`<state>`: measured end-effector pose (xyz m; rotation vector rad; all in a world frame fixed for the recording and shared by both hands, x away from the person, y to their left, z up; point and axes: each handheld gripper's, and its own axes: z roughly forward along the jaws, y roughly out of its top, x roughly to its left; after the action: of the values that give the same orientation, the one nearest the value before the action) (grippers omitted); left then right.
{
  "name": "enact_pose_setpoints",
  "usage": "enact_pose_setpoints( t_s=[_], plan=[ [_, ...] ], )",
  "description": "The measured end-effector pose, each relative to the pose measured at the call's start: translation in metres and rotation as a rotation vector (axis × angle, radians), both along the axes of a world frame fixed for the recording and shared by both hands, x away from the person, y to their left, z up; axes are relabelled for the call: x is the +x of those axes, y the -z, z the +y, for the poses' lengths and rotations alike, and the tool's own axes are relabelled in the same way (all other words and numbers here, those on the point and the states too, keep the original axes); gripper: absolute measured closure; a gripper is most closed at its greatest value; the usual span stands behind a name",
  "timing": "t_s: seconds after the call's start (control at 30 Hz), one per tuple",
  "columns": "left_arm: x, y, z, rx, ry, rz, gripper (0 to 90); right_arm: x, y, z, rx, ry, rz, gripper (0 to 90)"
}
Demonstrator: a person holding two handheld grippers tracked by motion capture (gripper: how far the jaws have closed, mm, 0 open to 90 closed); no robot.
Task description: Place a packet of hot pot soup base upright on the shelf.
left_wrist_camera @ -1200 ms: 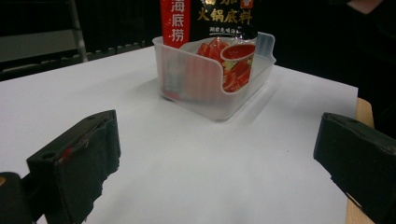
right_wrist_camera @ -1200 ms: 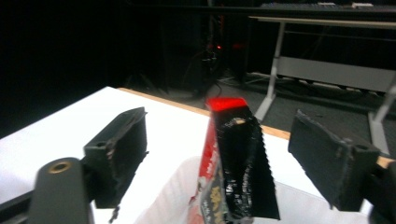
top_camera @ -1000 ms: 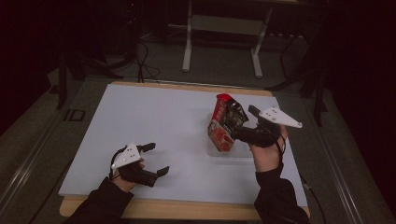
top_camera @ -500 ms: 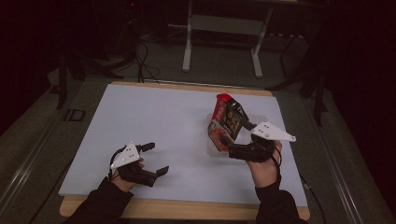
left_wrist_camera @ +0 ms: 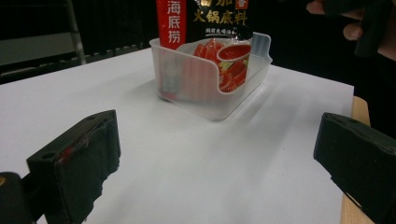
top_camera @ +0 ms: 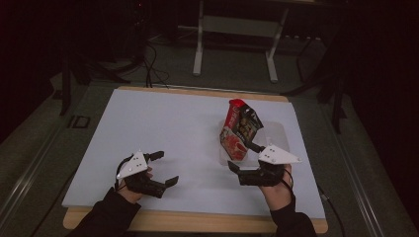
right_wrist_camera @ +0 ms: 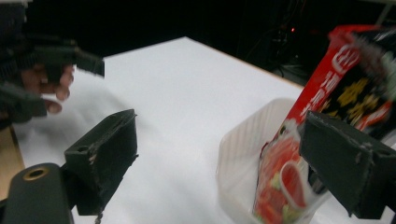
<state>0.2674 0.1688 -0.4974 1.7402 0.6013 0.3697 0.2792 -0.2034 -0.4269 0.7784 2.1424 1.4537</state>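
sauce packet point(top_camera: 240, 131) stands in clear tub point(top_camera: 279, 132); right gripper point(top_camera: 242, 157) released beside it.

packet point(top_camera: 240, 129) standing in tub point(top_camera: 276, 133), on table point(top_camera: 163, 123)

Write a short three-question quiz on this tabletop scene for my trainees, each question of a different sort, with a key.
1. True or false: the red and black packet lies flat on the white table.
2. Multiple choice: the right gripper is A) shut on the packet, B) open and close beside the clear container, C) inside the container.
3. Short answer: what is the left gripper holding?

Key
1. False: it stands tilted inside the clear container.
2. B: in the right gripper view its jaws stand wide apart, with the packet seen just past them.
3. Nothing: its jaws are open over bare table, well apart from the container.
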Motion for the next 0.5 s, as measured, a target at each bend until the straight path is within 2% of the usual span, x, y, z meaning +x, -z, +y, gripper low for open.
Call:
enact_pose_setpoints(
  t_s=[0.17,0.4,0.5],
  plan=[
    [0.000,0.000,0.000,0.001,0.007,0.000,1.2,-0.005,0.009,-0.002,-0.006,-0.019,0.030,11.5],
    [0.000,0.001,0.000,0.002,0.016,0.001,1.2,-0.010,0.018,-0.011,-0.014,-0.050,0.035,11.5],
    [0.000,0.000,0.000,0.001,0.017,0.000,1.2,-0.011,0.023,-0.014,-0.022,-0.054,0.052,11.6]
  ],
)
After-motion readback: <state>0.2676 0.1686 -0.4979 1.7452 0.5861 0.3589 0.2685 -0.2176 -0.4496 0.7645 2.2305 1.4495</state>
